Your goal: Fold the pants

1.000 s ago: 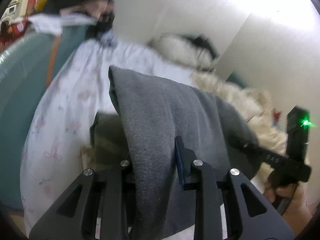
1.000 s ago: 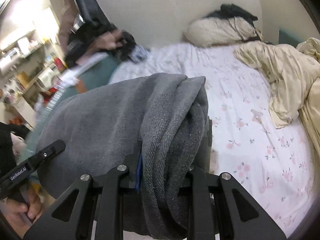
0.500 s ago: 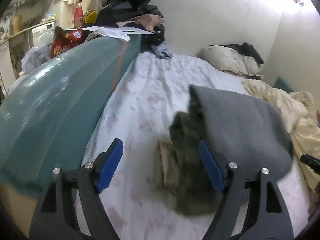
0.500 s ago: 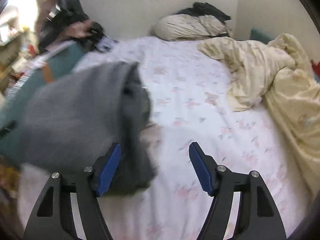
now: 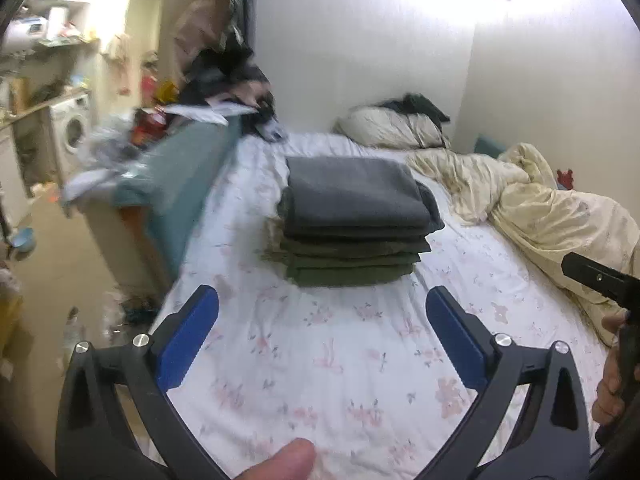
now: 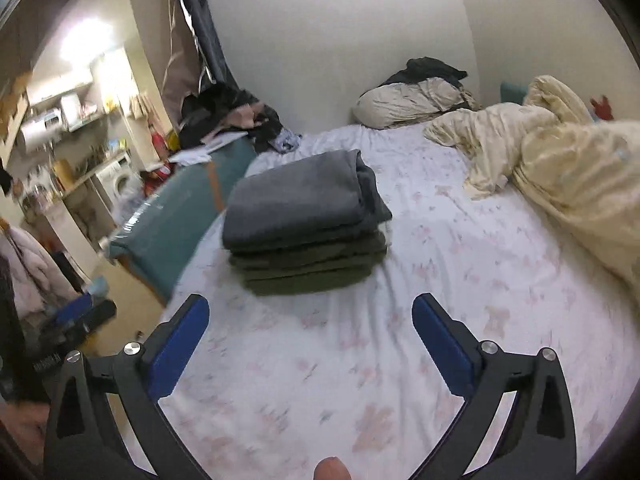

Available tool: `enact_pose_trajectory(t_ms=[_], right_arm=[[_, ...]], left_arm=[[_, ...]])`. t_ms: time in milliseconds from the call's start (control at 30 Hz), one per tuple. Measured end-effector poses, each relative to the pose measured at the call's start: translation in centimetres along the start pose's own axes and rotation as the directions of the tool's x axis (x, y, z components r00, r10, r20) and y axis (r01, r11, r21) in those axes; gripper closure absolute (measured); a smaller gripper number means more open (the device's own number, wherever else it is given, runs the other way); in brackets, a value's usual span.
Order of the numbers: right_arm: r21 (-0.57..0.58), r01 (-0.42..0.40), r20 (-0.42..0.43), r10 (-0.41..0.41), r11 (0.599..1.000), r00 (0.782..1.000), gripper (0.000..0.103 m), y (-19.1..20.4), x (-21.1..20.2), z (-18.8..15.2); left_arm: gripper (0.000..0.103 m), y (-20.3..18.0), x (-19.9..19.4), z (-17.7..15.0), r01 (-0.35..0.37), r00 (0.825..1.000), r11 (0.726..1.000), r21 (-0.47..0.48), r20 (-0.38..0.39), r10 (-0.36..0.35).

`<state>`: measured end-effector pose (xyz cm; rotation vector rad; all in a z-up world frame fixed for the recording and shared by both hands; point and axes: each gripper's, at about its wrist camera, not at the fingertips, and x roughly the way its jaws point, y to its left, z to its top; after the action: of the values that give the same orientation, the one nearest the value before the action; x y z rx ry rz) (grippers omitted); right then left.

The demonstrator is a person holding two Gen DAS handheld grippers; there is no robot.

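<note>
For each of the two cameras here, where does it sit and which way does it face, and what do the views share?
Left wrist: sits on the left gripper, facing along its open fingers across the bed toward the stack of folded pants; a thumb tip and the right gripper show.
Right wrist: sits on the right gripper, open, facing the same stack from slightly further right; a fingertip shows.
Shared: stack, bed, pillow, cream duvet.
</note>
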<state>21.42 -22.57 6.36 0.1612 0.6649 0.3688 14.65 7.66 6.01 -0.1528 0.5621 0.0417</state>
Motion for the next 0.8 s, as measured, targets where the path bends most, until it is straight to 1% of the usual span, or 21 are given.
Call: enact_pose_trajectory(t_ms=[33, 100, 167, 233, 267, 333, 400, 433, 533, 633, 700, 767, 800], right_arm=[[0.003, 0.005, 0.008, -0.005, 1.000, 1.000, 0.000, 0.4, -1.0, -0.5], [-0.015, 0.031, 0.034, -0.031, 0.999, 0.999, 0.000, 1.6, -4.1, -2.1], [-0.043, 0.052, 0.055, -0.050, 0.998, 0.997, 0.000, 2.4, -6.0, -3.3], [-0.083, 0.068, 0.077, -0.062, 0.994, 0.995, 0.000, 3.6, -8.2, -5.3], [-0.097, 0.076, 0.081, -0.069, 0.992, 0.994, 0.000, 3.9, -8.8, -6.0], [-0.111, 0.097, 0.092, -0.087, 0.989, 0.992, 0.000, 4.5, -10.5, -8.4], [-0.109, 0.090, 0.077, -0.082, 0.990, 0.994, 0.000, 4.6, -11.1, -10.3], [-0.109, 0.092, 0.069, -0.084, 0.990, 0.994, 0.000, 4.6, -11.4, -11.4], [-0.115, 0.108, 0.052, -0.102, 0.988, 0.993, 0.000, 4.3, -11.4, -13.9], [-0.081, 0.097, 0.059, -0.092, 0.992, 0.994, 0.000, 3.8, -11.4, -15.4], [-0.057, 0.088, 0.057, -0.085, 0.994, 0.995, 0.000, 3.4, -10.9, -16.3], [-0.041, 0.077, 0.046, -0.075, 0.996, 0.996, 0.000, 3.1, -10.5, -17.1], [-0.042, 0.089, 0.033, -0.087, 0.995, 0.996, 0.000, 3.0, -10.0, -17.3]], left_arm=[[0.001, -0.3, -2.1, -0.8, 0.004, 1.000, 1.000, -0.009, 0.004, -0.004], [0.001, -0.2, -4.7, -2.1, -0.007, 1.000, 0.999, -0.046, 0.008, 0.007], [0.001, -0.1, -6.4, -3.3, -0.031, 0.999, 0.998, -0.061, 0.003, 0.032], [0.001, 0.0, -8.0, -4.7, -0.030, 1.000, 0.997, -0.076, 0.002, 0.030], [0.001, 0.0, -8.6, -5.4, -0.031, 1.000, 0.997, -0.071, 0.002, 0.031], [0.001, -0.6, -9.9, -6.9, -0.043, 0.999, 0.998, -0.036, 0.028, 0.044], [0.001, -1.4, -10.9, -8.6, -0.042, 0.998, 0.999, 0.009, 0.054, 0.042], [0.001, -1.7, -11.1, -9.2, -0.039, 0.998, 0.999, 0.027, 0.051, 0.038], [0.001, -2.0, -10.9, -11.0, -0.014, 1.000, 1.000, 0.010, 0.027, 0.014], [0.001, -2.2, -10.5, -12.5, -0.018, 1.000, 1.000, 0.001, 0.011, 0.018], [0.001, -2.3, -10.1, -13.0, -0.016, 1.000, 1.000, -0.004, -0.003, 0.016], [0.001, -2.3, -9.6, -13.6, -0.015, 1.000, 1.000, -0.010, -0.016, 0.015], [0.001, -2.5, -9.4, -14.0, -0.024, 0.999, 1.000, -0.003, -0.027, 0.024]])
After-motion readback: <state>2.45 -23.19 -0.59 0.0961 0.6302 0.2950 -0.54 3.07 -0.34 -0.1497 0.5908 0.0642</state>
